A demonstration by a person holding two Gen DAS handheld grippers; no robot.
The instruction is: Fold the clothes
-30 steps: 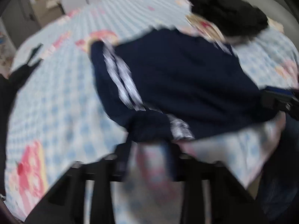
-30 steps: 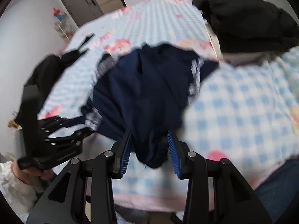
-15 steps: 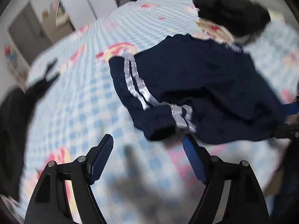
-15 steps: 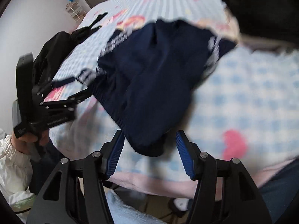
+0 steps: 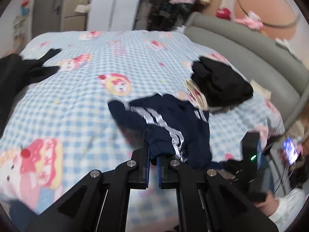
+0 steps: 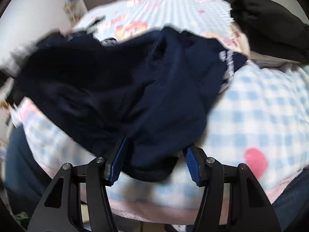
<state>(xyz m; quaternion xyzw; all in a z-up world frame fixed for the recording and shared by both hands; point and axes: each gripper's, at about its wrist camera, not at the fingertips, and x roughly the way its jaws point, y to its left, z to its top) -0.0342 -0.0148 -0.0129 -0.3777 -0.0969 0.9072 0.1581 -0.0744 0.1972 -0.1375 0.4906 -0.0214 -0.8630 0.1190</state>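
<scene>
Navy track jacket (image 5: 173,123) lies bunched on the checked bedspread (image 5: 81,100), just beside a black garment (image 5: 220,85). It looks soft, light and floppy, so cuffs and hem are the best holds. Left gripper (image 5: 153,166) is level and low, jaws pinched on the striped cuff. Right gripper (image 6: 154,160) has its jaws apart, straddling the hem fold; grip uncertain.

Navy garment (image 5: 173,123) with silver stripes; blue-and-white checked bedspread (image 5: 77,100) with pink cartoons.
</scene>
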